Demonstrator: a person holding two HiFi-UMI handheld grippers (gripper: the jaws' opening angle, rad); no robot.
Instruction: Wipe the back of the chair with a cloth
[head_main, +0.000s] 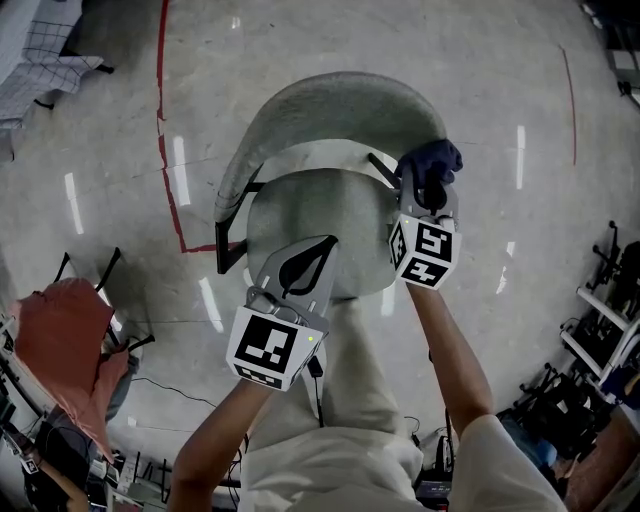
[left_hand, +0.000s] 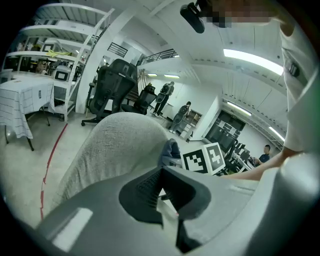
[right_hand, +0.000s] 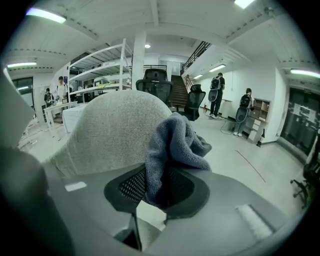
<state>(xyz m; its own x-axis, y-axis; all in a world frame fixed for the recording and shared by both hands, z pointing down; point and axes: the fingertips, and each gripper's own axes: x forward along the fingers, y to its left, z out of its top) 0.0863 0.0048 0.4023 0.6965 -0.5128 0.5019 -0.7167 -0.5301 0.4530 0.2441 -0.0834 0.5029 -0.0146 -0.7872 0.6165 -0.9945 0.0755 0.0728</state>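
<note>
Head view, left: a red tape line (head_main: 164, 120) marks the floor, well apart from the grey chair (head_main: 345, 215) that fills the middle of the frame. Lower centre-left, the left gripper (head_main: 322, 248) hovers over the seat (head_main: 290, 205) with its jaws pressed together. Its own view shows the tips meeting on nothing, pointed toward the chair back (head_main: 330, 105). That fabric-covered back curves across the upper centre. At its right-hand end, the right gripper (head_main: 425, 188) pinches a dark blue cloth (head_main: 432, 160), which is bunched and spills above the jaws. In the right gripper view the cloth sits just right of the backrest's rounded top; whether it touches the fabric cannot be told.

The work appears to be at the start of a wiping pass, or between passes, with the cloth at the back's right edge. The next move would likely call for pressing the bunched cloth against the fabric and drawing it leftward across the back, with a grip firm enough that the cloth does not slip free. The idle left gripper could steady the chair should it turn.
</note>
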